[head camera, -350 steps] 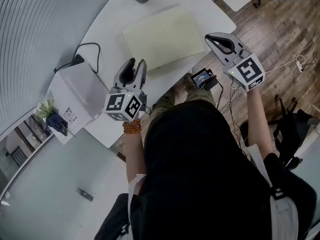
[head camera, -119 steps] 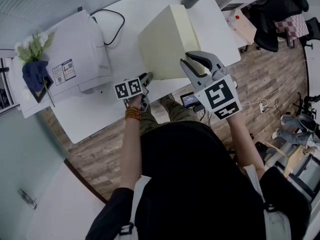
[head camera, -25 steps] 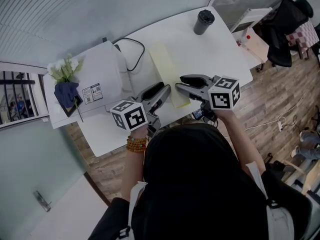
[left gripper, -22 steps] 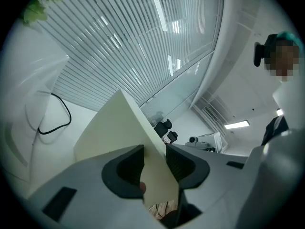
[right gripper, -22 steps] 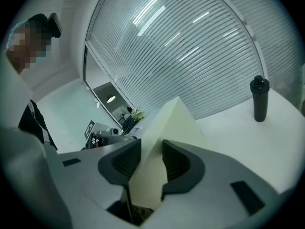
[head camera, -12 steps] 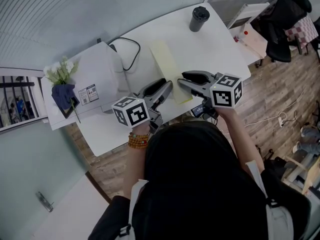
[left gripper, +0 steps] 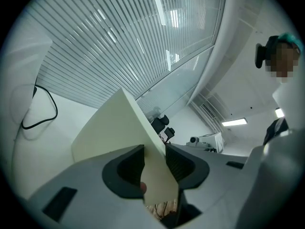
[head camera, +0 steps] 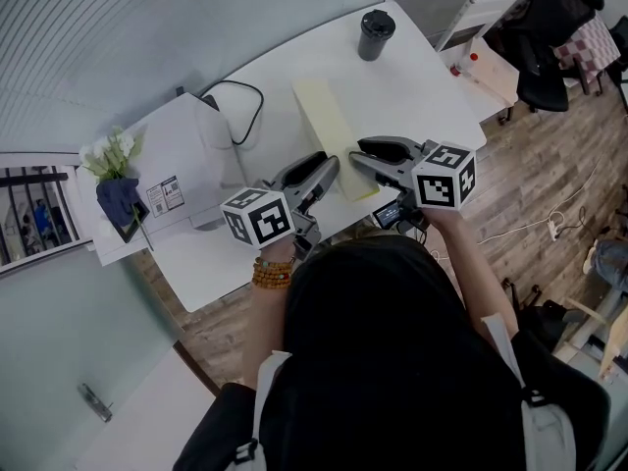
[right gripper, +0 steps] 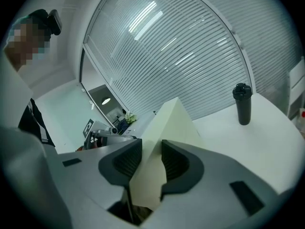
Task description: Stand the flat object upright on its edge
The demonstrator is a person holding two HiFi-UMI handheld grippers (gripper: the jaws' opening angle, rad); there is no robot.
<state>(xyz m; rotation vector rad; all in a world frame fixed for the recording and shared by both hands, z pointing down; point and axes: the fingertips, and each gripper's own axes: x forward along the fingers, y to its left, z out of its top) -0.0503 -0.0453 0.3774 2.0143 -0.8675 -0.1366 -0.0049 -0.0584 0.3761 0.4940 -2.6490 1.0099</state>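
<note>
I note the yellow board (head camera: 329, 130) standing on edge on the white table (head camera: 422, 77), black cup (head camera: 374, 33) beyond.

A white box-shaped machine (head camera: 182, 170) sits on the white tabletop (head camera: 422, 91). A black cable (head camera: 260, 103) loops just beside the machine. White flowers (head camera: 106, 151) lean at its other side. A black cup (head camera: 374, 33) stands well apart from it.

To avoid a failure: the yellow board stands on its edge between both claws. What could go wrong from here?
1. The left claw and the right claw, whose jaws have just been closing, grip the board only at its near end; once released it may topple.
2. That end sits near the table edge and could slip off.
</note>
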